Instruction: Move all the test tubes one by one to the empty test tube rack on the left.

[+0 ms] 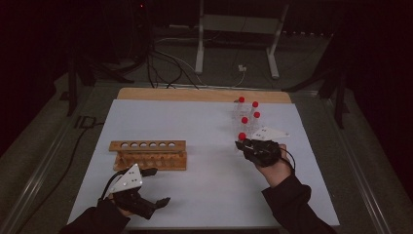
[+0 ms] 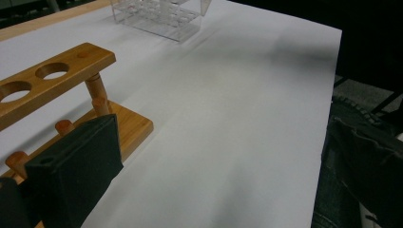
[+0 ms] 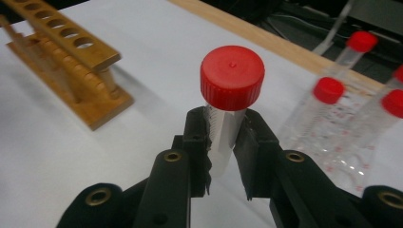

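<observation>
Red-capped tube (image 3: pixel 227 109) clamped upright below cap in right gripper (image 3: pixel 223 142), lifted clear of clear rack (image 3: pixel 342 142), between it and wooden rack (image 1: pixel 147 154), likely bound for empty holes; left gripper (image 1: pixel 155 187) jaws spread, empty, waiting just before wooden rack

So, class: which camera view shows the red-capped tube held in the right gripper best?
The right gripper view: the held tube stands close up, clear body clamped between the right gripper jaws. The high view shows little more than its red cap. The left gripper view looks at the wooden rack instead.
</observation>
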Motion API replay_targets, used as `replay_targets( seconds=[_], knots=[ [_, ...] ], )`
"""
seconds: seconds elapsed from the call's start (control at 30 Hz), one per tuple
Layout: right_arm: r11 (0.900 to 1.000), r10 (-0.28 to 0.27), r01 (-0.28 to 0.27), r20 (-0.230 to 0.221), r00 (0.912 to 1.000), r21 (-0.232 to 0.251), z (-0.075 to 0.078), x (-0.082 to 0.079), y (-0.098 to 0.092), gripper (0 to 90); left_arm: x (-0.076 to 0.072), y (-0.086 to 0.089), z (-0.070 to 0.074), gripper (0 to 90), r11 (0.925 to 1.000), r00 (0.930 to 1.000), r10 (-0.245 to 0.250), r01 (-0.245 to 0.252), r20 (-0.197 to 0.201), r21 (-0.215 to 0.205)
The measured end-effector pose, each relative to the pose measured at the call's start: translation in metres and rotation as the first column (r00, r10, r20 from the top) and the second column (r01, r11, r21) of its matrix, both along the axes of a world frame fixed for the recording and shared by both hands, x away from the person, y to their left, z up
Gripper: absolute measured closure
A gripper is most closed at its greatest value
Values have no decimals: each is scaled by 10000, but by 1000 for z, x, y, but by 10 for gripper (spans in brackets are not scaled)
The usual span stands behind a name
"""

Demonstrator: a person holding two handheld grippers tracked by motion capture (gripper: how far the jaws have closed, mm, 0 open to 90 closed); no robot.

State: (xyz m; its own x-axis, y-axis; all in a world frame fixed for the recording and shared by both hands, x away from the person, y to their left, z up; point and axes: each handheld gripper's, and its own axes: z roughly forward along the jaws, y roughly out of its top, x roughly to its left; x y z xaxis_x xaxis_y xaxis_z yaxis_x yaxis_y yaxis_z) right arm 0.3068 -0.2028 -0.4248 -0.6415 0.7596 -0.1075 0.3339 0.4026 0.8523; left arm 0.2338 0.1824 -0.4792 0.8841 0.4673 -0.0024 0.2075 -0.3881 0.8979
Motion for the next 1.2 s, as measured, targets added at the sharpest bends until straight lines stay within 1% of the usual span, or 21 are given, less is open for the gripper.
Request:
replay_targets(
  seconds=[0.07,0.13,0.23,0.37,0.43,0.53,0.67,0.77,0.8,0.93,1.1,1.2],
  knots=[
    [9999,155,-155,-66,9999,25,-1,-3,3,749,1,-1,2,4,10000,10000,-54,54,-47,-18],
    [9995,303,-303,-56,9995,-41,-1,-8,7,749,2,-3,3,4,10000,10000,-57,57,7,53],
    [9985,538,-538,-97,9985,-38,-2,-13,11,749,4,-5,5,4,9999,9999,-97,96,-61,-41],
    [9970,775,-777,-155,9969,-67,-4,-20,16,749,7,-9,7,4,9999,9998,-152,152,-151,16],
    [9958,914,-915,-196,9956,-39,-5,-23,19,749,8,-11,9,4,9997,9995,-233,232,-191,-40],
    [9942,1072,-1073,-229,9940,-47,-5,-27,22,749,10,-15,12,4,9997,9995,-250,249,-189,-78],
    [9917,1281,-1282,-233,9915,-39,-5,-31,26,749,12,-22,18,4,9997,9996,-206,207,-178,87],
    [9896,1434,-1436,-226,9894,-62,-5,-35,29,749,13,-26,21,4,9998,9997,-187,189,-175,100],
    [9889,1479,-1481,-242,9887,-78,-5,-36,30,749,14,-28,23,4,9998,9996,-202,202,-194,33],
    [9859,1674,-1675,-212,9857,-39,-4,-40,33,749,17,-34,28,4,9997,9995,-257,258,-180,48],
    [9821,1884,-1885,-193,9819,-48,-5,-44,38,749,20,-42,36,4,9992,9991,-391,389,-142,-109],
    [9797,2000,-2002,-200,9796,-54,-5,-46,40,749,20,-47,40,4,9992,9992,-404,403,-80,-73]
  ],
)
